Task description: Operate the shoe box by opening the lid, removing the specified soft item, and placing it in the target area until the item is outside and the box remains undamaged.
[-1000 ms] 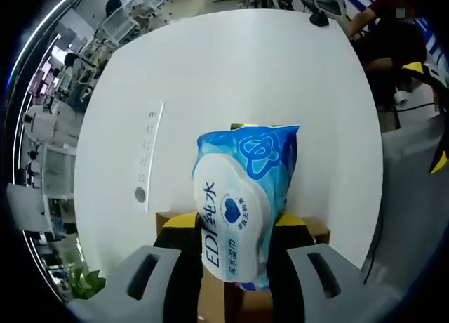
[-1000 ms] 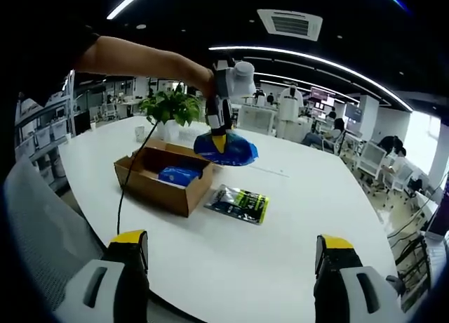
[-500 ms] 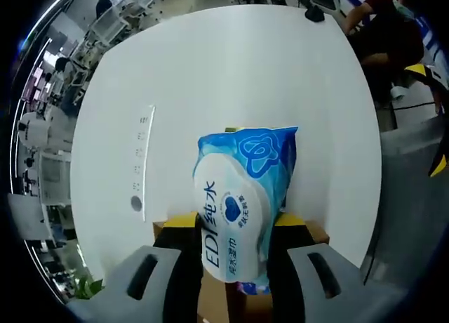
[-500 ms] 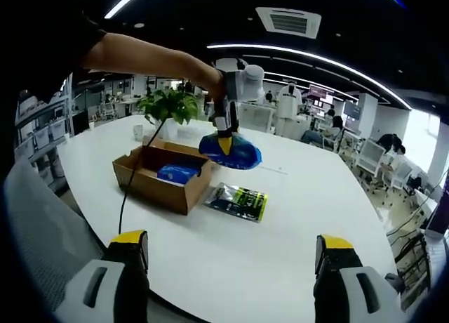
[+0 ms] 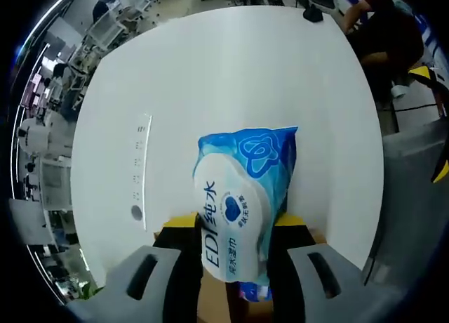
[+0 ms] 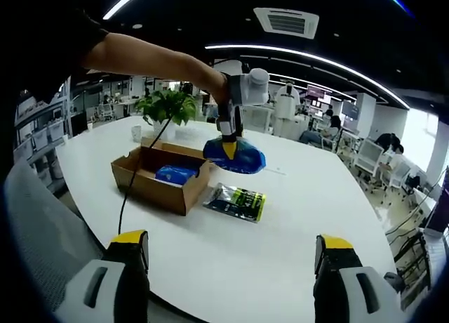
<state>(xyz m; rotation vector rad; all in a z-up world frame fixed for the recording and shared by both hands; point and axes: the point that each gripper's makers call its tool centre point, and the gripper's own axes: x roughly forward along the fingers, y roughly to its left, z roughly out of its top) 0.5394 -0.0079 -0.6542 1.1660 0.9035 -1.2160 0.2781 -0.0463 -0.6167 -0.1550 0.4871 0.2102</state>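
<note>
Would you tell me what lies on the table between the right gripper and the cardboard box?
In the right gripper view, only bare white table lies between the right gripper and the cardboard box.

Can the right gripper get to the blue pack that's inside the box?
Probably yes. The right gripper is open and holds nothing, and the box is open on top with the blue pack showing. The left gripper, holding another pack, hangs beside the box, not over it.
</note>
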